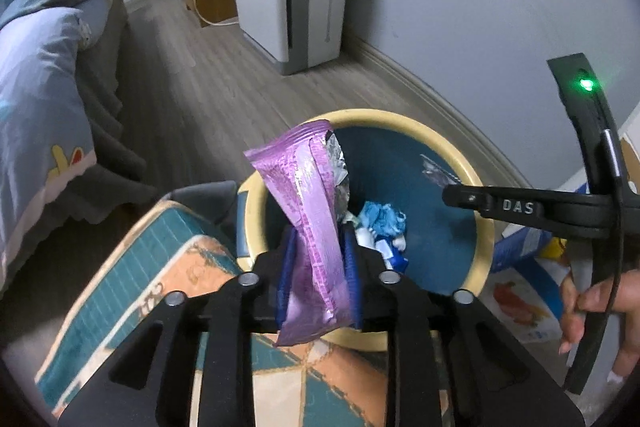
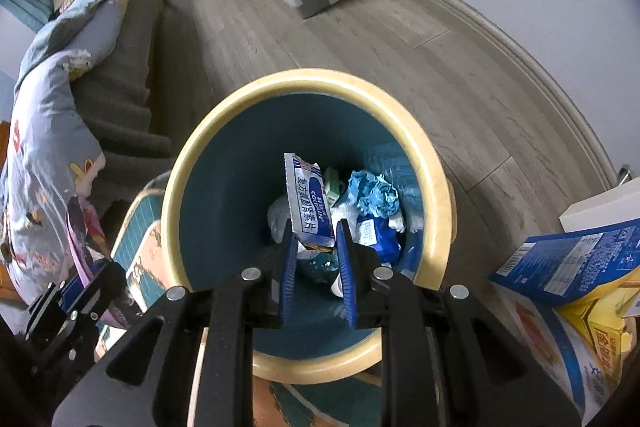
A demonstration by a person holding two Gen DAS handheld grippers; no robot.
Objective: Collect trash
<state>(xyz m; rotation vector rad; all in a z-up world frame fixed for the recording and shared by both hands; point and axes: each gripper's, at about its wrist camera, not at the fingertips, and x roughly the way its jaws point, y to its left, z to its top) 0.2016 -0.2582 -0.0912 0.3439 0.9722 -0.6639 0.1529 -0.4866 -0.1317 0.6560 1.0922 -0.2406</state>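
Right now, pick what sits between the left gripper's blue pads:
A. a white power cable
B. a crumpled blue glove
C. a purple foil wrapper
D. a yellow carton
C: in the left wrist view the purple foil wrapper stands upright between the left gripper's blue pads, over the yellow rim of the bin.

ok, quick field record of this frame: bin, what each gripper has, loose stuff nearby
bin: trash bin, cream rim, blue inside, already holds trash
left gripper: purple wrapper between its pads, above the bin's rim
right gripper: blue and white packet between its pads, over the bin's mouth
nearby: blue carton and yellow box outside the bin
floor: wood planks
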